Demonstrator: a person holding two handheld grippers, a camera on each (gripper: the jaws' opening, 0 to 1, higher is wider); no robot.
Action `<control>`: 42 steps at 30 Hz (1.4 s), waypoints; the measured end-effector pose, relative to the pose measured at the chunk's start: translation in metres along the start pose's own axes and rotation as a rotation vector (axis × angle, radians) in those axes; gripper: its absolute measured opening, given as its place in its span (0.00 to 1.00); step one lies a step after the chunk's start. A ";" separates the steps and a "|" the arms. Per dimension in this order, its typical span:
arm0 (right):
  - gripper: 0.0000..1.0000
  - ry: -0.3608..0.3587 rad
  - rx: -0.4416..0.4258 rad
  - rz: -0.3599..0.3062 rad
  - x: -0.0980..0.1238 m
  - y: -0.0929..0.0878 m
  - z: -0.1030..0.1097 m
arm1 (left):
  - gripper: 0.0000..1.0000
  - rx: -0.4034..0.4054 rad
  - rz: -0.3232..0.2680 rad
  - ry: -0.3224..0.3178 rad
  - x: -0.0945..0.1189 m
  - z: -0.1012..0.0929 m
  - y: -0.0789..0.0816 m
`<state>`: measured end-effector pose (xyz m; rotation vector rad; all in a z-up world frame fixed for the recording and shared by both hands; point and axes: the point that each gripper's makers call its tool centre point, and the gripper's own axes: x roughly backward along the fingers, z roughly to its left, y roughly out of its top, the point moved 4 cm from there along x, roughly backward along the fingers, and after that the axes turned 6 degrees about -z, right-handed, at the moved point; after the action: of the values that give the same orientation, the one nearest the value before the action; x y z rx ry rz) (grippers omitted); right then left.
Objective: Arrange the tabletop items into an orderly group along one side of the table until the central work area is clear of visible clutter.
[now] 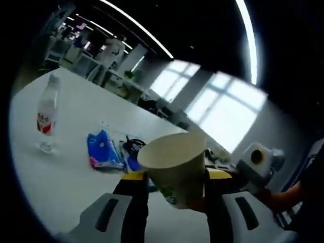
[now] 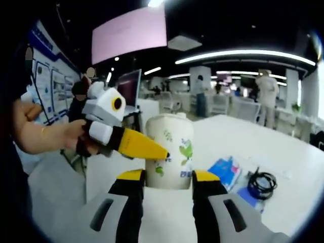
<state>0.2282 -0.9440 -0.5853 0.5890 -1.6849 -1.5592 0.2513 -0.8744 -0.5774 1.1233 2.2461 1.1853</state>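
A paper cup point(image 1: 178, 169) sits clamped between both grippers, left gripper point(image 1: 176, 190) and right gripper point(image 2: 168, 183), above the white table point(image 1: 61, 172), apparently mid-handover, clear of the tissue pack point(image 1: 103, 149) and water bottle point(image 1: 47, 114) at ten o'clock.

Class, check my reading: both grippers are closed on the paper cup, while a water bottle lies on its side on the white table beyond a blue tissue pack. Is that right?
One detail is wrong. In the left gripper view the water bottle stands upright on the white table; it is not lying on its side. The rest holds: both the left gripper and right gripper are closed on the paper cup, and the blue tissue pack lies nearer.
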 end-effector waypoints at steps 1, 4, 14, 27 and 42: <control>0.35 -0.002 0.002 0.006 0.000 -0.001 0.000 | 0.40 -0.019 0.001 0.007 0.000 0.001 0.001; 0.41 -0.029 0.002 0.023 0.000 -0.006 -0.005 | 0.40 -0.110 0.004 0.047 0.003 0.007 0.005; 0.53 -0.052 -0.045 0.060 0.006 -0.017 -0.013 | 0.40 -0.392 -0.012 0.207 0.009 0.029 0.022; 0.59 -0.096 -0.095 0.100 0.017 -0.033 -0.026 | 0.39 -0.595 -0.044 0.319 0.002 0.058 0.036; 0.59 -0.184 -0.166 0.132 0.031 -0.054 -0.049 | 0.39 -0.713 -0.065 0.415 -0.016 0.104 0.036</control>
<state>0.2392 -1.0063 -0.6329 0.2500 -1.6706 -1.6776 0.3431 -0.8205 -0.6098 0.5483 1.8091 2.1016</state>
